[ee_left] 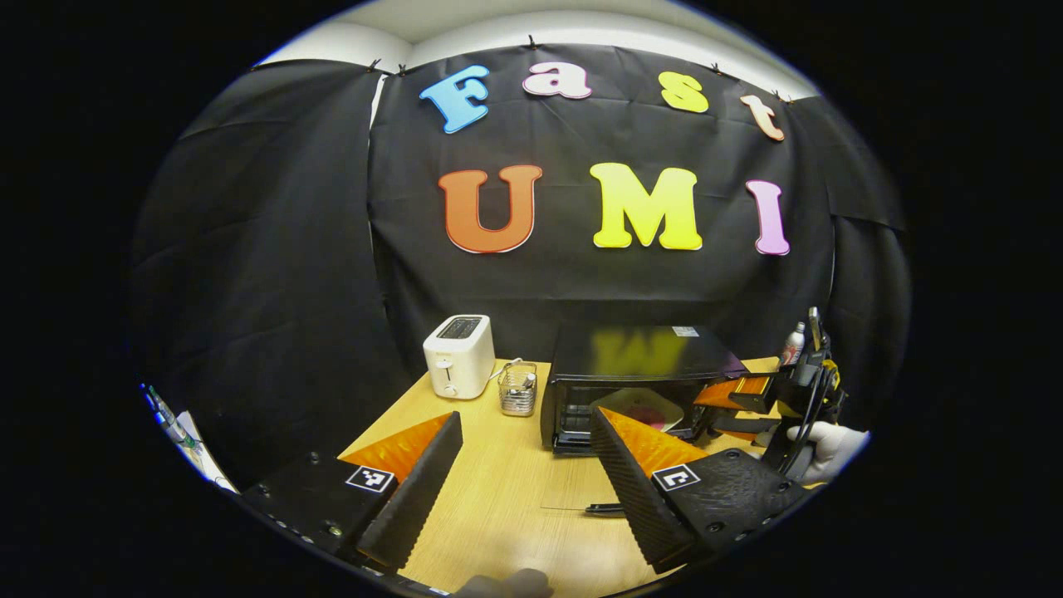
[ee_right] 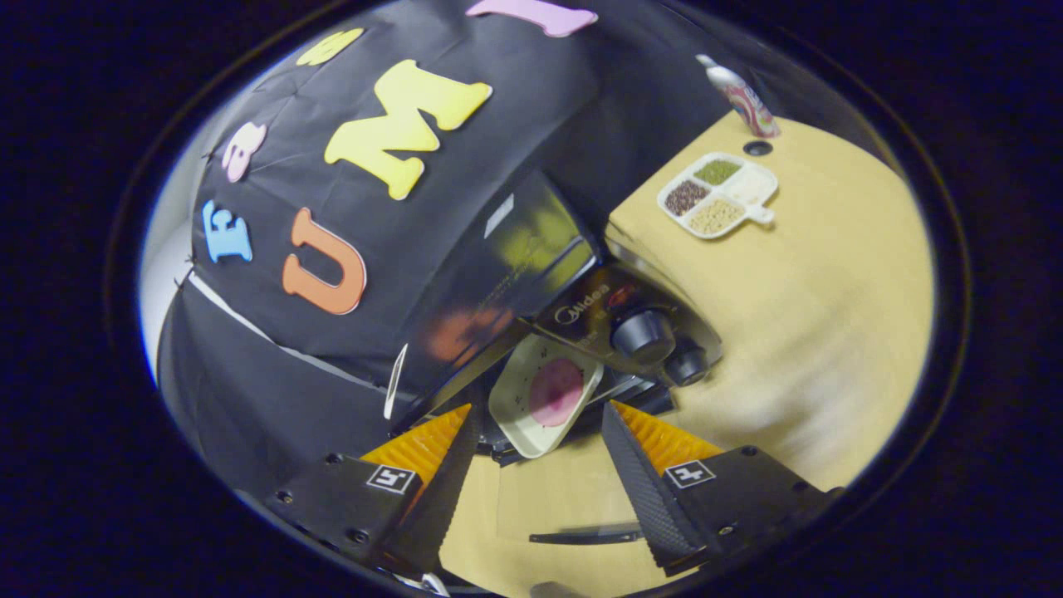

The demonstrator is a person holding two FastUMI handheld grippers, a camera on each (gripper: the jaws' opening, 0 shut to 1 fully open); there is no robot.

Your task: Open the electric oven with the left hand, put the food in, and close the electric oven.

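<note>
Now, left of the oven: a white toaster (ee_left: 458, 355) and a wire utensil basket (ee_left: 518, 389) stand clear of the door's swing.
Oven: the black electric oven (ee_left: 639, 365) sits mid-bench against the booth's cloth wall, its door dropped open, probably to admit the food.
Food: a plate with a pink slice (ee_right: 546, 394) lies just inside the oven mouth, likely set there already.
Left tongs (ee_left: 523, 465): wide apart and empty, hanging back in front of the oven, well placed to shut the door.
Right tongs (ee_right: 538, 453): wide, holding nothing, close before the plate.
Right of the oven: a divided dish of grains (ee_right: 718, 195) and a bottle (ee_right: 743, 98).
Bench (ee_left: 498, 498): pale wood, smooth.
</note>
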